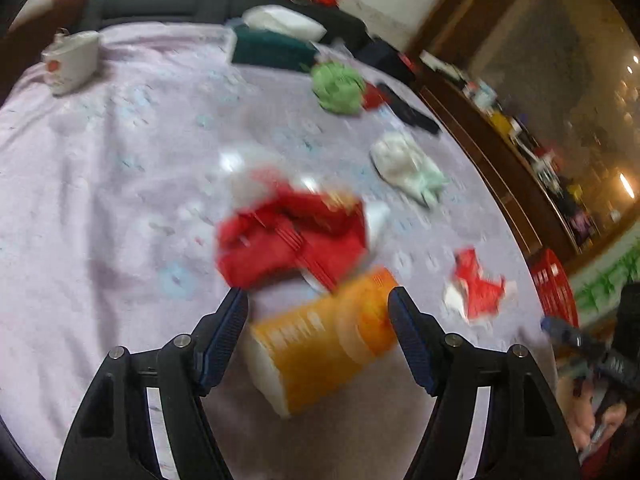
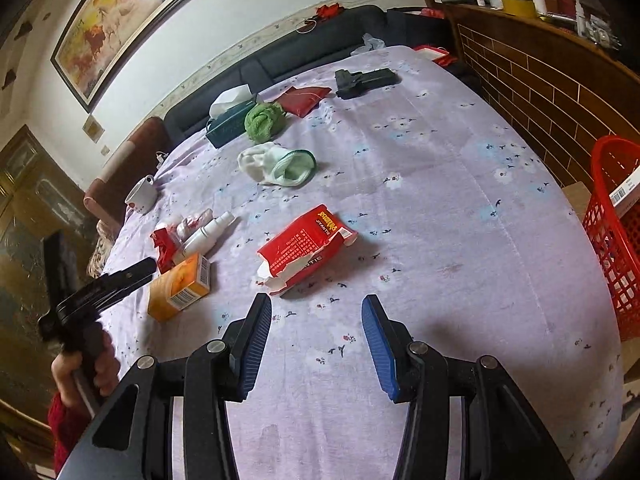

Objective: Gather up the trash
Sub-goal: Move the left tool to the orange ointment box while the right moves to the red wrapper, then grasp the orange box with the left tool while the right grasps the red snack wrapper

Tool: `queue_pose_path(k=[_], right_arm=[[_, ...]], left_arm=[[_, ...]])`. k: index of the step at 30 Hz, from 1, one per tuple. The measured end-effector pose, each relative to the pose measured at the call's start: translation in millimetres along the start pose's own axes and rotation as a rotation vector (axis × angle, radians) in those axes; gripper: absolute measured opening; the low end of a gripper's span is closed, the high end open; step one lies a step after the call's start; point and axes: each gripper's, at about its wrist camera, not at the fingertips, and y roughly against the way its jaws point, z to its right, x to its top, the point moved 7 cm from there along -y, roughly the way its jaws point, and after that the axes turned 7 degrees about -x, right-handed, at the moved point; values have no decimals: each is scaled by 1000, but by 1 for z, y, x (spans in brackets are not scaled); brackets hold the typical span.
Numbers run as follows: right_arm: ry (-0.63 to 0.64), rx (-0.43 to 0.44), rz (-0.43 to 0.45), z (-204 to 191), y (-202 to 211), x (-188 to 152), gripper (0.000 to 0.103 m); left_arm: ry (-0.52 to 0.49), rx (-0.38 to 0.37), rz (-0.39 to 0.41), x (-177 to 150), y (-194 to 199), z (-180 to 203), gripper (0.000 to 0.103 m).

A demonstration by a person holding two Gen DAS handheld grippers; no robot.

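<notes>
Your left tongs [image 1: 318,312] are spread w/ the orange box [image 1: 324,344] between the pads, probably not touching yet (blurry), lined up for a grab. Right tongs [image 2: 316,334] are spread, empty; the torn red packet [image 2: 306,246] is at 12 o'clock; the red basket [image 2: 612,232] at 3.

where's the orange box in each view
Left wrist: the orange box lies low at centre, between the open fingers of the left gripper, blurred.
Right wrist: the same box sits at lower left, beside the left gripper.
Shared landmark: the green cloth.
</notes>
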Motion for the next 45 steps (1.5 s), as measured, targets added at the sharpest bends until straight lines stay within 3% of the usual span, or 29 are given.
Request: queue_pose_path(k=[5,6,8,10,15,19,21,23,24,25,28,34,39,45], right_arm=[[-12,-16,-3,8,-1,4,51],[-21,-17,-7,9,-3,6,51],[-42,-12,-21,10,-10,9,51],[-64,3,-34,8,-18,14,51],[-109,6,-42,-6,-42,27,50],[-124,-48,-57,-7,-64,31,50],[-131,-63,-75,-6,-73,29,49],[-128,-67,-96,-6,-81,27,34],[-126,-67,-106,-7,-85,25,33],[-121,-71,-89,-8,-84,26,32],[-106,-58,-91,-11,-87,23,13],[-31,3,30,-33,-57,9,5],[50,41,166,-57,-32,-9,5],[93,57,206,-68,-28,-17,5]], left_arm=[[-120,-58,-72,-42,1,46,72],[-155,-46,-81,-50,0,55,74],[-205,51,-63,-56,-3,64,79],[-203,125,-48,-55,-8,66,82],[-163,205,-48,-46,-28,65,82],[-152,216,-10,-39,-31,63,81],[-145,216,2,-38,-29,61,63],[-132,222,12,-38,-27,59,53],[-123,211,19,-39,-24,58,46],[-115,200,23,-40,-23,58,45],[-99,189,48,-47,-13,55,45],[-91,201,137,-63,17,54,45],[-126,290,272,-68,42,60,45],[-120,303,279,-67,44,58,45]])
